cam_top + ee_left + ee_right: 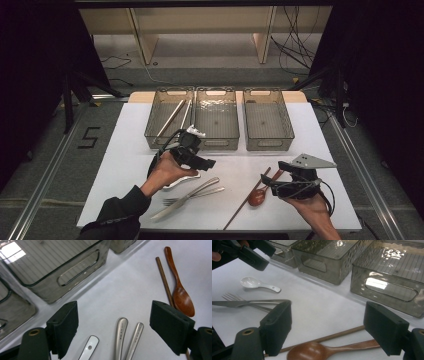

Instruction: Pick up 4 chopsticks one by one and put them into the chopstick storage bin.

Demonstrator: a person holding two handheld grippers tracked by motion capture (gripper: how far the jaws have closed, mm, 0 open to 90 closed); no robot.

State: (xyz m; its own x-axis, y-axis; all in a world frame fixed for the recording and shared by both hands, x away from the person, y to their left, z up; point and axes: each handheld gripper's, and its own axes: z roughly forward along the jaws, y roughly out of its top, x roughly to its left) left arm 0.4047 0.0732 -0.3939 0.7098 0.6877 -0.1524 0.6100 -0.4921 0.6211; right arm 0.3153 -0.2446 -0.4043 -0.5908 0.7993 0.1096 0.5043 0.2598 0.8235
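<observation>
Both tongs gape wide, empty. The left tongs (113, 327) hover over the white ceramic spoon (258, 284): light, slick, breakable; grip its handle.

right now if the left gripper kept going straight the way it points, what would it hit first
Probably the table near the two metal handles between its open fingers; the white spoon handle lies just left. Depth is hard to judge.

White spoon, fork and knife on the surface

A small white ceramic spoon (258, 283) lies flat at near left, handle pointing right; just nearer, a steel fork (192, 196) and knife (182, 200) lie side by side, handles angled far-right.
</observation>
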